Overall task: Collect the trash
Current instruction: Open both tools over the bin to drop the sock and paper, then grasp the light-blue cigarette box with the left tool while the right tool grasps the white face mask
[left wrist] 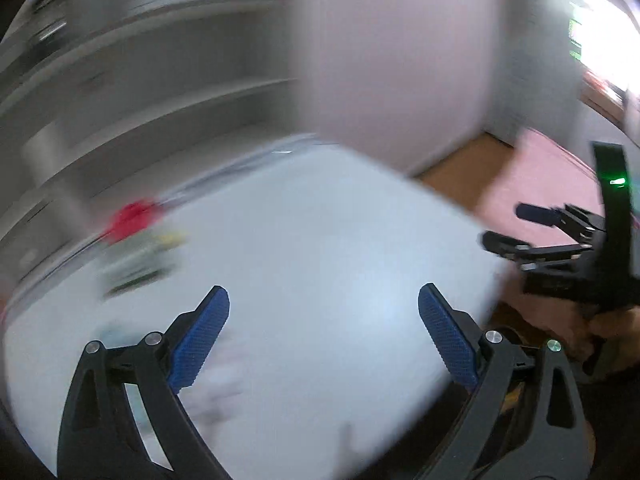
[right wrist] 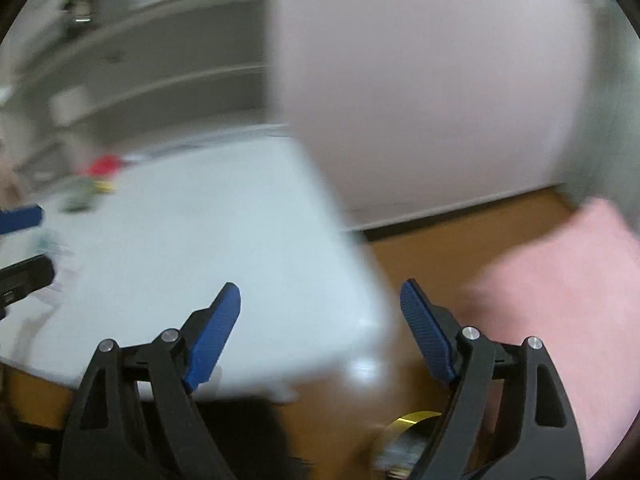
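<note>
Both views are smeared by motion. My left gripper (left wrist: 324, 292) hangs open over a white table (left wrist: 320, 220) with nothing between its blue pads (left wrist: 200, 336). Blurred trash lies at the table's far left: a red piece (left wrist: 132, 216) beside yellow and green scraps (left wrist: 152, 252). Pale crumpled paper (left wrist: 216, 384) shows under the left finger. My right gripper (right wrist: 320, 288) is open and empty above the table's right edge (right wrist: 360, 280); it also appears at the right of the left wrist view (left wrist: 508, 226). The red piece (right wrist: 104, 166) sits far left there.
A pink cushion (right wrist: 560, 300) lies on the wooden floor (right wrist: 440, 232) right of the table. A gold-rimmed round thing (right wrist: 412, 424) sits on the floor below my right gripper. A pink wall (right wrist: 420, 80) and grey shelving (left wrist: 140, 80) stand behind.
</note>
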Motion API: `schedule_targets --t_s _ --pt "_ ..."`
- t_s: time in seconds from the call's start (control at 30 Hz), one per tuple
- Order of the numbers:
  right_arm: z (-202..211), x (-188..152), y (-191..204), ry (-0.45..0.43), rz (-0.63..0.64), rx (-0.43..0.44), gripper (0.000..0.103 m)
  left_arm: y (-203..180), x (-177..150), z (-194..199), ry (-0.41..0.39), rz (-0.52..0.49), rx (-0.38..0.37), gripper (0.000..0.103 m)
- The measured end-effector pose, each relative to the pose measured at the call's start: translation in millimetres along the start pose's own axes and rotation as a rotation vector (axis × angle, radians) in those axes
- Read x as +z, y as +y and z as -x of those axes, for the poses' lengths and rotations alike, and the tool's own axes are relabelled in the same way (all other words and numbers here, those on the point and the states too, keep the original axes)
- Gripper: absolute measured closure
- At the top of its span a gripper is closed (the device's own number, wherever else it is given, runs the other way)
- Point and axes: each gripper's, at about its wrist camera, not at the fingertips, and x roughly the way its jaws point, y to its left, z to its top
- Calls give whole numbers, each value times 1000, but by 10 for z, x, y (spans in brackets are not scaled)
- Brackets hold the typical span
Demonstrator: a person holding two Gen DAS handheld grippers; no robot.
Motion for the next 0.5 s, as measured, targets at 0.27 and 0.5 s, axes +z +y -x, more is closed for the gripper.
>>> schedule_targets --t_s 0.27,0.5 --pt "-824 527 1604 149 209 345 24 1570 -677 338 42 313 233 10" --pt "-904 229 2357 213 446 436 24 1924 -1006 241 110 451 201 10"
